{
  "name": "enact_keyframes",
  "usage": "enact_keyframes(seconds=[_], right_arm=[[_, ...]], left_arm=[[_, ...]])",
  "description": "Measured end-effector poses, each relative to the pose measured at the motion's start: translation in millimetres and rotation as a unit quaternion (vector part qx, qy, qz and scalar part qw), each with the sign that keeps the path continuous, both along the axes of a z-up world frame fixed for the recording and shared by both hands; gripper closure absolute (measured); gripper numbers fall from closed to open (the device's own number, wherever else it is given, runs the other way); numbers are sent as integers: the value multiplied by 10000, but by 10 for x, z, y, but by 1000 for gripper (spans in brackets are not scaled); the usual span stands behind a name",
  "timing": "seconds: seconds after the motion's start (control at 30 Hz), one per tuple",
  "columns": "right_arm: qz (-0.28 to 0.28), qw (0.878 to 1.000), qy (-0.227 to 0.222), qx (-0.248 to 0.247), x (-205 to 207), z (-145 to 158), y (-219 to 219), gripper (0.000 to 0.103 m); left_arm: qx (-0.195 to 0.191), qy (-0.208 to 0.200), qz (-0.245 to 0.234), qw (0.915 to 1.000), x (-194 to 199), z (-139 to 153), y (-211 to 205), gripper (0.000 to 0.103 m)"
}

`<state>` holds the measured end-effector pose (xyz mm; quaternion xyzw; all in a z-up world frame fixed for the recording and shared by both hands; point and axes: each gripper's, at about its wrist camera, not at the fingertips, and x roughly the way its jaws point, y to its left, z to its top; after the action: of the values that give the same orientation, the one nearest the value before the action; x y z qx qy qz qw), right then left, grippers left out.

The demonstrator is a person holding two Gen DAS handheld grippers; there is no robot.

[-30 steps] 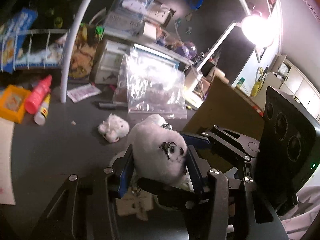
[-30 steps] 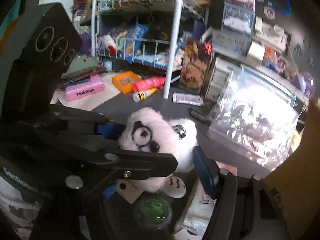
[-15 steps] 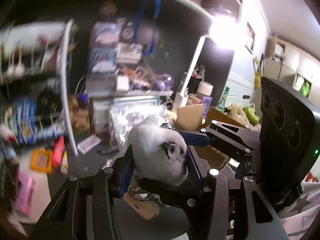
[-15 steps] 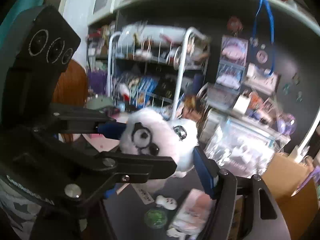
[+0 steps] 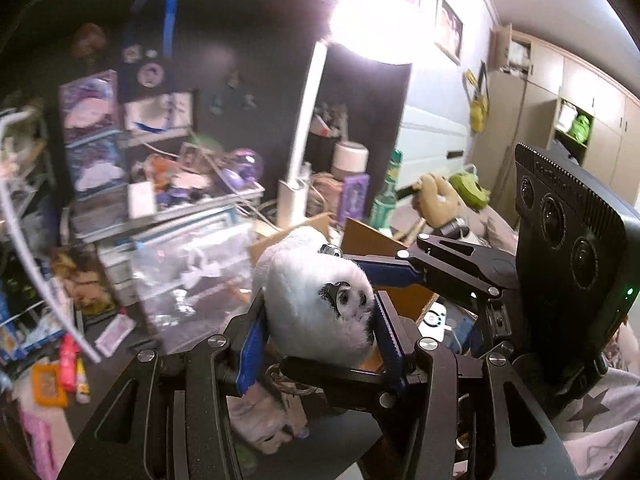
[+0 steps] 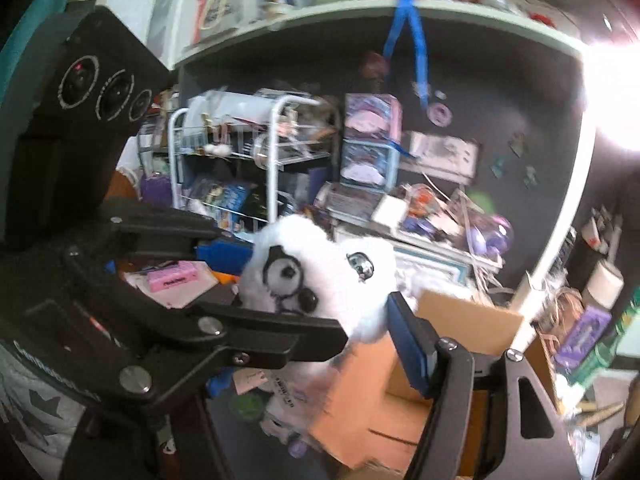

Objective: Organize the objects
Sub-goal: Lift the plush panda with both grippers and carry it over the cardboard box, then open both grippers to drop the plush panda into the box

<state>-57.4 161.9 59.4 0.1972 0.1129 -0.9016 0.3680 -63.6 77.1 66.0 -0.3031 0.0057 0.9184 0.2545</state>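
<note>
White plush toy [image 5: 316, 304] aloft above desk [image 5: 120, 344], clamped by left gripper [image 5: 320, 344] and right gripper [image 6: 360, 320] together. Soft, light, compressible; hold round body, not face.

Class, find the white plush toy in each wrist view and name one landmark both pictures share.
Left wrist: the white plush toy sits just below centre, clamped between the left gripper fingers.
Right wrist: the plush sits at centre, between the right gripper fingers.
Shared landmark: the blue ribbon hanging from the upper shelf.
</note>
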Motion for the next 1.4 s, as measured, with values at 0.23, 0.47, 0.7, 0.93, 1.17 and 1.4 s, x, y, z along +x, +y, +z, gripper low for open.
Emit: enact_keyframes(seconds=[0.23,0.47,0.7,0.93,1.17,1.4], right_arm=[[-337,9984,-446,-63,-259,-133,428,38],[-473,9946,-924,79,-456,-277,586,38],[-493,9852,-1605,360,-716,-383,631,37],[-521,9761,-2018,610,-865,-520,675,36],[-450,9744,-2097,671,-884,-541,654,32],[-479,9752,-2047,693,-880,-529,663,29]], left_arm=[[-134,-391,-322,9986,-299,-129,368,57],[-43,-880,-445,9951,-546,-316,474,57],[95,-1365,-572,9889,-761,-473,529,57],[14,-1550,-585,9862,-884,-607,588,53],[-91,-1561,-494,9865,-911,-621,563,32],[-88,-1538,-481,9869,-892,-603,544,31]])
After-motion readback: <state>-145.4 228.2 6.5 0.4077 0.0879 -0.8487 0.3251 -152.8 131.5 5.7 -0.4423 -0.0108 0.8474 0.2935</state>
